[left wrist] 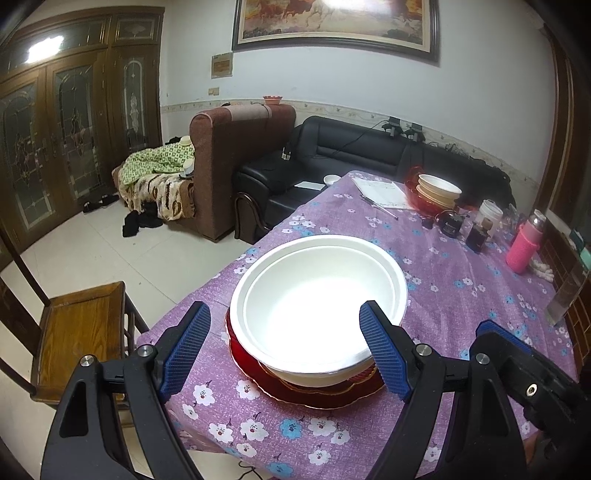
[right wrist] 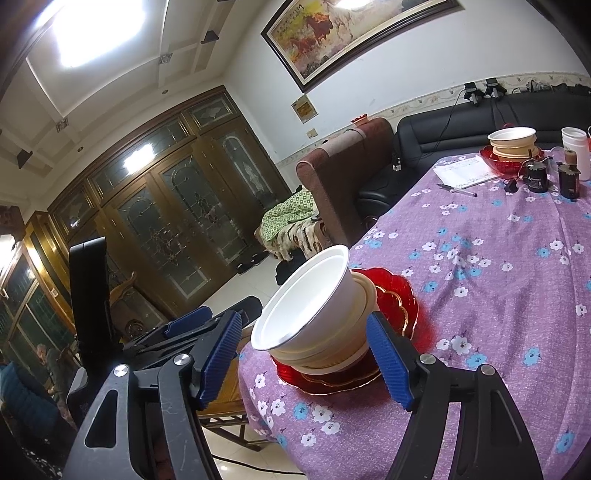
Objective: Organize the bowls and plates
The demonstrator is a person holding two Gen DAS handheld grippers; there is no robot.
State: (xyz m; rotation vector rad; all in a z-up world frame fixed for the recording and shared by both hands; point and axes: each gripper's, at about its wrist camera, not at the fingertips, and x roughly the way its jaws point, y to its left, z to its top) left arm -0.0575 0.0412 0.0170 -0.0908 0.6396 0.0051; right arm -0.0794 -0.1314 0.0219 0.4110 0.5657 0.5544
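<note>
Bowls (left wrist: 317, 306) nested white-on-cream, stacked on red plates (left wrist: 295, 391) with gold scalloped edge, lower centre of the left wrist view, on the near part of the table (left wrist: 461, 295) under a purple floral cloth. In the right wrist view the same stack sits at centre-bottom: top white bowl (right wrist: 310, 306), cream bowls (right wrist: 354, 332) beneath it, red plates (right wrist: 395, 291) under all.

Left gripper (left wrist: 284, 350): jaws wide apart, blue pads either side of the stack's near edge. Right-hand pad overlaps the white rim in the frame; whether it touches, can't tell. Left-hand pad clear of the stack. Nothing gripped.

Right gripper (right wrist: 306, 358): jaws apart, straddling the stack's base, gaps on both sides, holding nothing. It also shows at the lower right edge of the left wrist view.

Second stack (left wrist: 437, 190), cream bowls on a red plate, far end of the table, upper right of the left wrist view; same stack (right wrist: 513, 144) upper right in the right wrist view.

Near it: notepad (left wrist: 380, 192) with a pen (left wrist: 380, 208), white cup (left wrist: 489, 214), small dark jars (left wrist: 476, 236), pink bottle (left wrist: 522, 247) at the right edge.

Wooden chair (left wrist: 81, 332) lower left, beside the table. Brown sofa (left wrist: 236, 147) and black sofa (left wrist: 351, 151) behind, framed painting (left wrist: 332, 22) on the wall at top.
</note>
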